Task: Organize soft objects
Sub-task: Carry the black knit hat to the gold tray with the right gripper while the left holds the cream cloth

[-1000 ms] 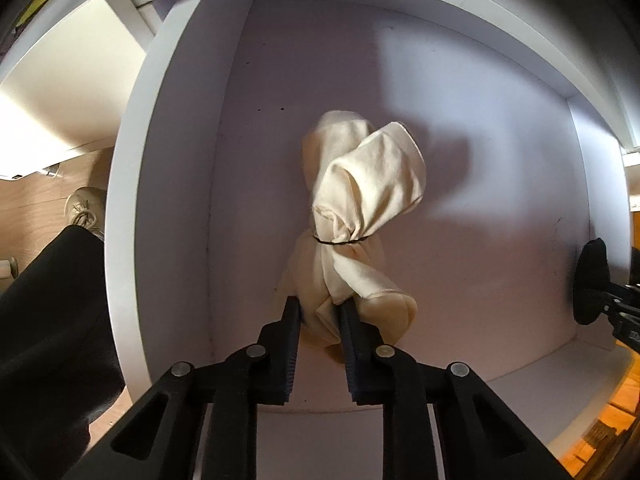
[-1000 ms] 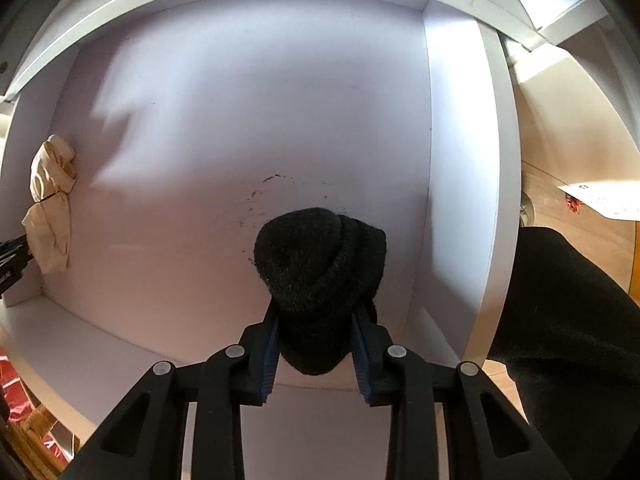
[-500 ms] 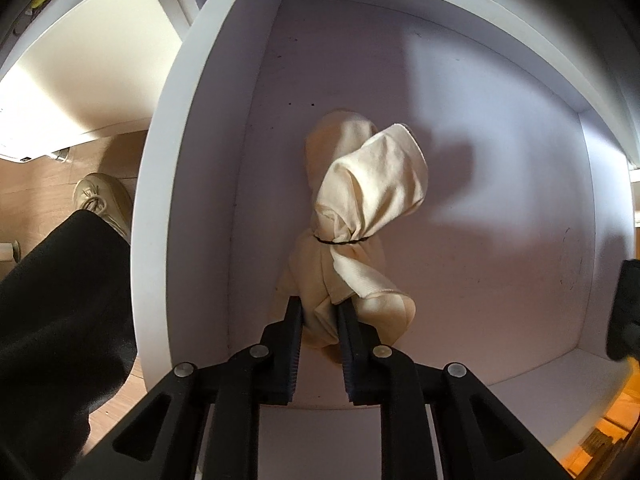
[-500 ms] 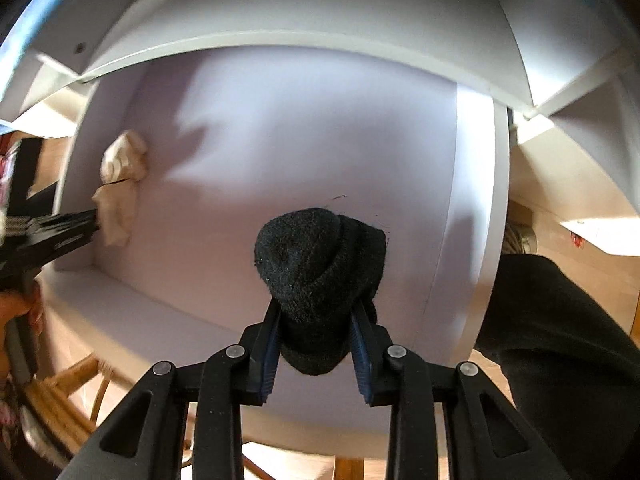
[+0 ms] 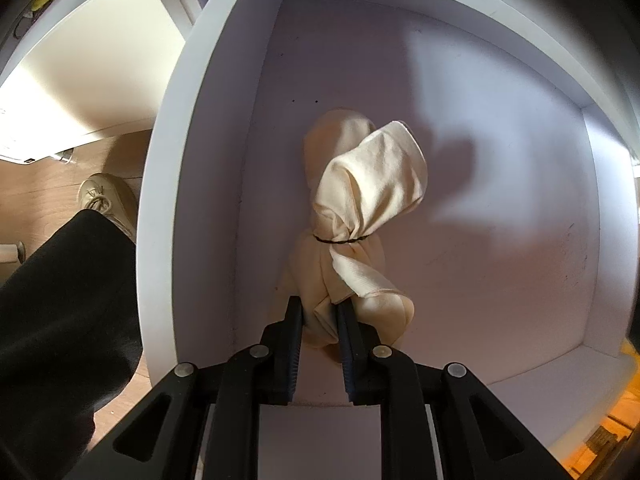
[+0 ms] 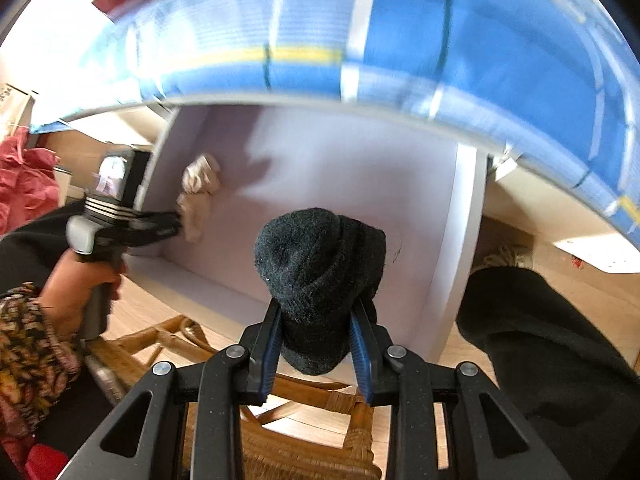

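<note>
My left gripper (image 5: 318, 314) is shut on a cream cloth bundle (image 5: 360, 208) tied with a black band, held inside a white shelf cubby (image 5: 480, 160) near its left wall. My right gripper (image 6: 316, 320) is shut on a rolled black knit sock (image 6: 320, 272), held outside the cubby (image 6: 340, 168) in front of its opening. The right wrist view also shows the left gripper (image 6: 178, 226) with the cream bundle (image 6: 198, 196) at the cubby's left side.
A blue striped surface (image 6: 400, 40) lies above the cubby. A wicker chair (image 6: 304, 440) stands below the right gripper. Red fabric (image 6: 24, 184) sits at far left. A person's black-clad leg (image 5: 60, 320) and beige shoe (image 5: 104, 200) stand left of the shelf on the wood floor.
My right gripper has pulled back out of the cubby with the black sock still in it. My left gripper has shifted slightly right inside the cubby with the cream bundle.
</note>
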